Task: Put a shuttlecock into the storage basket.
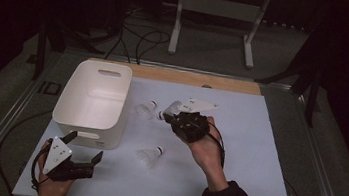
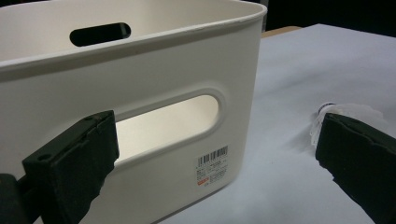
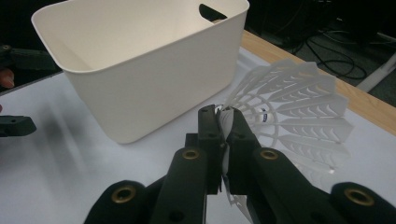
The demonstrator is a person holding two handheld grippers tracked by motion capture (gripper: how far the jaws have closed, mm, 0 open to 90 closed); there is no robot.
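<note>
Your right gripper is clamped on the skirt of a white shuttlecock, the jaws nearly together with only thin plastic between the pads; in the high view the same gripper sits near the middle of the table, just right of the bin. Judged from this, the step in hand is carrying the shuttlecock to the white bin. Keep the grip as it is: the skirt is light and springy, so squeezing harder would probably only crush it, while easing off risks a slip. Lift clear of the rim before you cross it, and release only once the shuttlecock is over the bin's hollow, low enough that it is unlikely to bounce out.

Your left gripper rests at the near edge of the table with its jaws wide apart and nothing between them, facing the bin's near wall and its handle slot. Two loose shuttlecocks lie on the white sheet: the near one in front of the bin's right corner, the far one just beside the bin's right wall.
</note>
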